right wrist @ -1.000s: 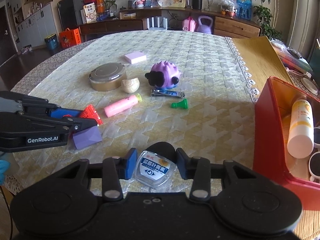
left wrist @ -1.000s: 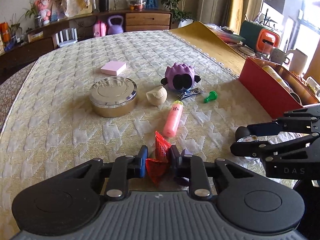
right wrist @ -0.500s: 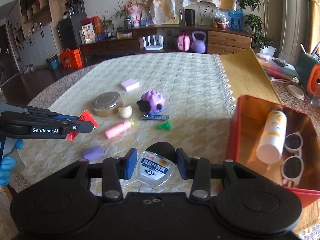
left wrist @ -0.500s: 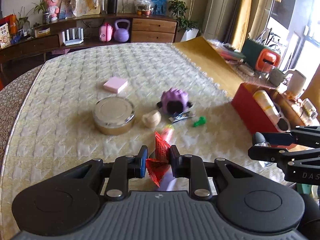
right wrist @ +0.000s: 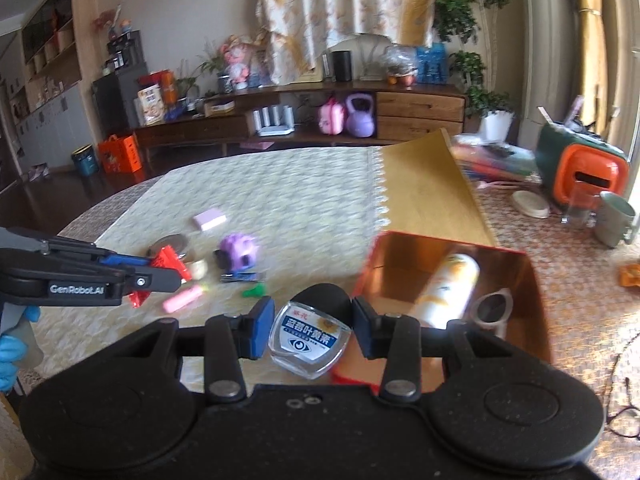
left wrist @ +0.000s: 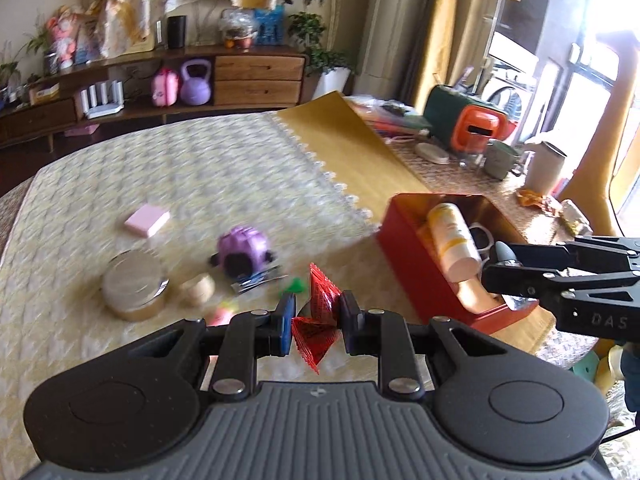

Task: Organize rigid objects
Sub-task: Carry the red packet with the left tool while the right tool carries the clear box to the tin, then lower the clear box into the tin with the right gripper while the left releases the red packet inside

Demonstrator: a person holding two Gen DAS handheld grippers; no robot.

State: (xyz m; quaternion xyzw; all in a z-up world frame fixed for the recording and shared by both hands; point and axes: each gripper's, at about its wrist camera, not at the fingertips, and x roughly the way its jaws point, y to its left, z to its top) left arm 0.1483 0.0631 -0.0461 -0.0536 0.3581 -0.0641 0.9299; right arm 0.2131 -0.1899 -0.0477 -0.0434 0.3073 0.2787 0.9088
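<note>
My left gripper [left wrist: 314, 322] is shut on a red foil packet [left wrist: 318, 312] and holds it high above the table; it shows at the left of the right wrist view [right wrist: 170, 274]. My right gripper [right wrist: 310, 330] is shut on a small clear bottle with a blue eye label [right wrist: 308, 336], held near the front left corner of the red box [right wrist: 520, 308]. The box [left wrist: 404, 264] holds a white and yellow bottle [right wrist: 448, 292] and sunglasses [right wrist: 492, 308]. On the cloth lie a round tin [left wrist: 134, 284], a purple toy [left wrist: 242, 250], a pink tube [right wrist: 182, 300], nail clippers [right wrist: 240, 278] and a green piece [right wrist: 254, 291].
A pink pad [left wrist: 146, 220] lies farther back on the yellow patterned cloth. A cream shell-like object [left wrist: 196, 290] sits beside the tin. To the right of the box are a mug [left wrist: 500, 158], a white kettle [left wrist: 546, 166] and an orange and green appliance [left wrist: 468, 124].
Both grippers have risen and swung right toward the red box, each still holding its object. The right gripper now hangs at the box's near corner.
</note>
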